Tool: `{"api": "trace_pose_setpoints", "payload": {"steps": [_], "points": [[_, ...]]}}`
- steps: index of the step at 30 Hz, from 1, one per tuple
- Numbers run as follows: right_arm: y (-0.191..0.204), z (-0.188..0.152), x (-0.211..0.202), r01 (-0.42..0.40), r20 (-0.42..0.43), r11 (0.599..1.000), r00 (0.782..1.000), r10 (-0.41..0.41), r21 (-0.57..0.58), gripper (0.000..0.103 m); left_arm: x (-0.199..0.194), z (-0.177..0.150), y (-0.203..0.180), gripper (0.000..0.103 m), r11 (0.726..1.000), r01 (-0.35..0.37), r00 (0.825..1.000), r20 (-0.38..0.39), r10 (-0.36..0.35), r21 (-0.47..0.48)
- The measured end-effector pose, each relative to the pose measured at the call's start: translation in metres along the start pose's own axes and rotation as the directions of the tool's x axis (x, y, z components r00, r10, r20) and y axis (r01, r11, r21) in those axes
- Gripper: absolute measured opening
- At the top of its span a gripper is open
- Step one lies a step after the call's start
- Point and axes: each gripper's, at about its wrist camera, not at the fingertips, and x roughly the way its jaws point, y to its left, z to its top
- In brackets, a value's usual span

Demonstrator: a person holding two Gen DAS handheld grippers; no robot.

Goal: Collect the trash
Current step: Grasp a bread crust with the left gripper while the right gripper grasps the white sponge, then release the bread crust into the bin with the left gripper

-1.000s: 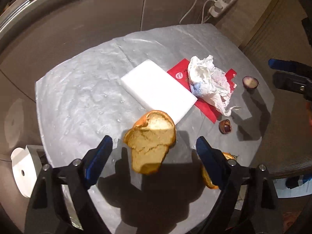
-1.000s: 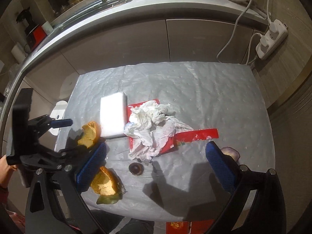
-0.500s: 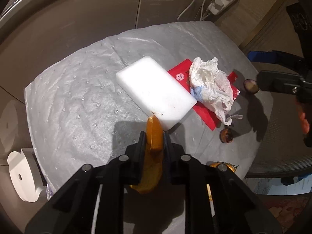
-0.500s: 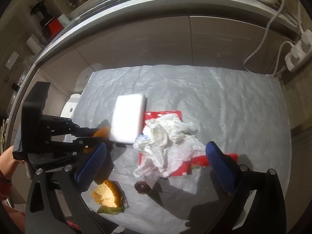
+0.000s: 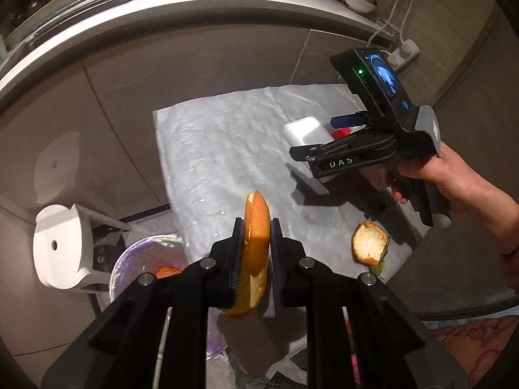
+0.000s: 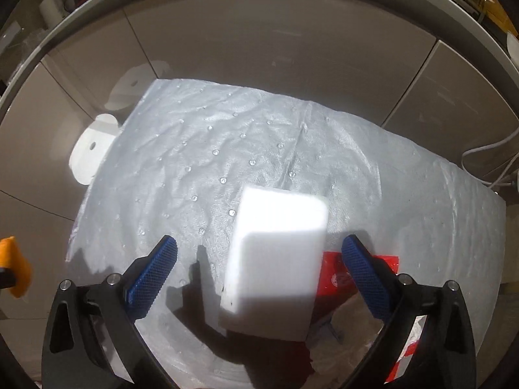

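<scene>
My left gripper (image 5: 257,227) is shut on a curved orange peel (image 5: 256,207) and holds it edge-up above the near left edge of the grey-sheeted table (image 5: 227,149). The same peel shows at the left edge of the right wrist view (image 6: 13,265). A second peel (image 5: 369,243) with a leaf lies near the table's front edge. My right gripper (image 6: 259,246) is open and hangs over a white foam block (image 6: 275,265), one blue pad on each side of it and not touching. A red wrapper (image 6: 337,278) lies partly under the block.
A purple-lined bin (image 5: 142,259) with orange scraps sits on the floor left of the table, beside a white stool (image 5: 61,246). A person's hand (image 5: 431,175) grips the right tool. Grey cabinet fronts and a counter run behind, with a power strip (image 5: 405,52) on the wall.
My left gripper closed on the peel, lifted it off the table and carried it left. The right gripper swung left and down, from over the tissue to over the white block.
</scene>
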Motion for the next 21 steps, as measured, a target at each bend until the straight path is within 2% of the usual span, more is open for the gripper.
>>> {"api": "trace_pose_setpoints", "payload": {"steps": [1,3,4,6,7,9,13,21], "points": [[0.0,0.0,0.006,0.004,-0.014,1.0,1.0,-0.004,0.009,0.098,-0.006,-0.007,0.007,0.016,1.0,-0.013,1.0,0.002,0.013,-0.015],[0.0,0.0,0.017,0.006,-0.044,1.0,0.999,-0.005,0.02,0.086,-0.014,-0.017,0.019,0.016,0.999,-0.027,1.0,0.005,0.028,-0.043],[0.0,-0.001,0.02,0.022,-0.051,0.999,0.999,-0.02,0.024,0.084,-0.017,-0.021,0.023,0.016,0.998,-0.034,0.999,0.008,0.035,-0.055],[-0.001,-0.002,0.02,0.044,-0.039,0.999,0.998,-0.043,0.025,0.071,-0.022,-0.027,0.029,0.016,0.996,-0.04,0.999,0.014,0.041,-0.081],[-0.003,-0.002,0.018,0.049,-0.033,0.998,0.998,-0.048,0.029,0.061,-0.025,-0.03,0.032,0.016,0.995,-0.039,0.999,0.02,0.041,-0.097],[-0.01,-0.003,0.014,0.031,-0.032,0.998,0.999,-0.029,0.054,0.061,-0.029,-0.034,0.036,0.016,0.992,-0.039,0.999,0.028,0.043,-0.117],[-0.013,-0.003,-0.001,0.072,-0.009,0.996,0.997,-0.071,0.044,0.06,-0.034,-0.04,0.043,0.016,0.991,-0.049,0.998,0.031,0.053,-0.128],[0.033,-0.001,-0.094,0.098,0.139,0.995,0.986,-0.096,-0.005,0.06,-0.045,-0.058,0.075,0.017,0.986,-0.064,0.997,0.026,0.069,-0.156]]}}
